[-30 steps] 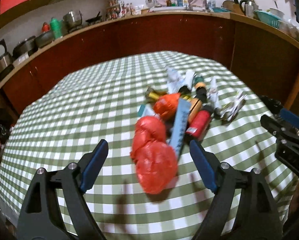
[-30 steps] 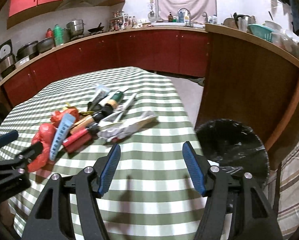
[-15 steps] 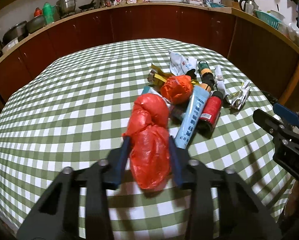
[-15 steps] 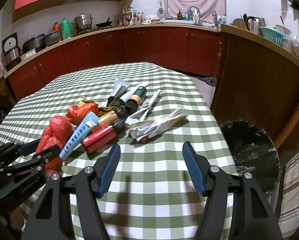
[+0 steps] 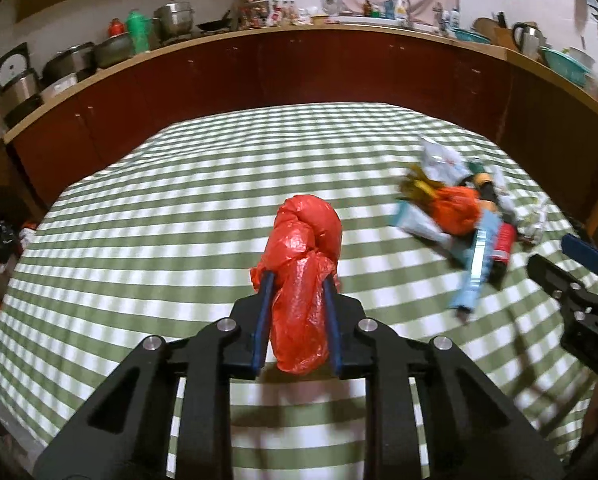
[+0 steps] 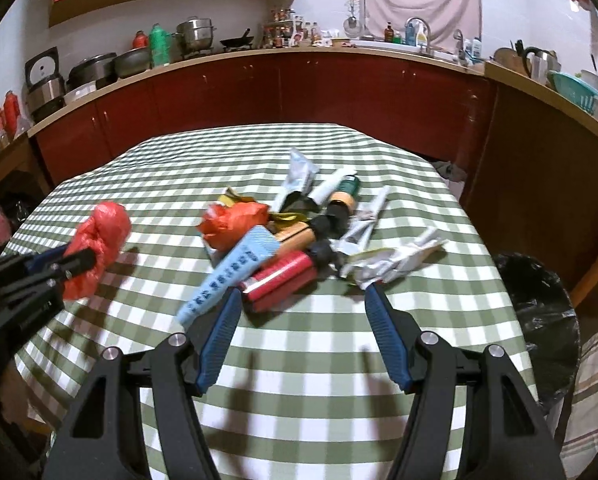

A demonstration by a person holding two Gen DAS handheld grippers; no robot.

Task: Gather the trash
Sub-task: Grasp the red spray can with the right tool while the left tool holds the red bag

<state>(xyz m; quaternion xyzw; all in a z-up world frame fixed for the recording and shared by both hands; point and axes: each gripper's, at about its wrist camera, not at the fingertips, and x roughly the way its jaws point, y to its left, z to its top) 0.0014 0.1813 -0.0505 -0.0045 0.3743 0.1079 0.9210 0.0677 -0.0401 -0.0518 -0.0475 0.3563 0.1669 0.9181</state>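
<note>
a table under a green-and-white checked cloth (image 5: 171,208) fills both views, with dark red kitchen cabinets (image 6: 339,92) curving round behind it. only the right wrist view shows the bin lined with a black bag (image 6: 539,312), standing on the floor just off the table's right edge; the left wrist view shows none of it.

the left gripper (image 5: 297,280) has just been closing, and its blue pads (image 5: 263,308) now pinch a knotted red plastic bag (image 5: 305,264) from both sides. in the left wrist view the bag juts forward beyond the fingertips and sags below them. the right wrist view gives it from the side, at the far left, the bag (image 6: 97,240) apparently clear of the cloth with a shadow under it, well apart from the rest of the rubbish.

the right gripper (image 6: 303,296) stands open, nothing between its pads, hovering just in front of the trash pile (image 6: 299,232). in the left wrist view only its black frame and one blue pad show at the right edge (image 5: 571,268).

the pile is blurred in the left wrist view; the right wrist view sorts it out: a crumpled orange-red bag (image 6: 231,224), a light blue tube (image 6: 231,272) lying slantwise, a red can (image 6: 283,276) beside it, a brown bottle with a black cap (image 6: 299,238), a green-capped bottle (image 6: 347,188), a grey squeezed tube (image 6: 299,172), and crumpled white wrappers (image 6: 395,260) on the side nearest the bin.
</note>
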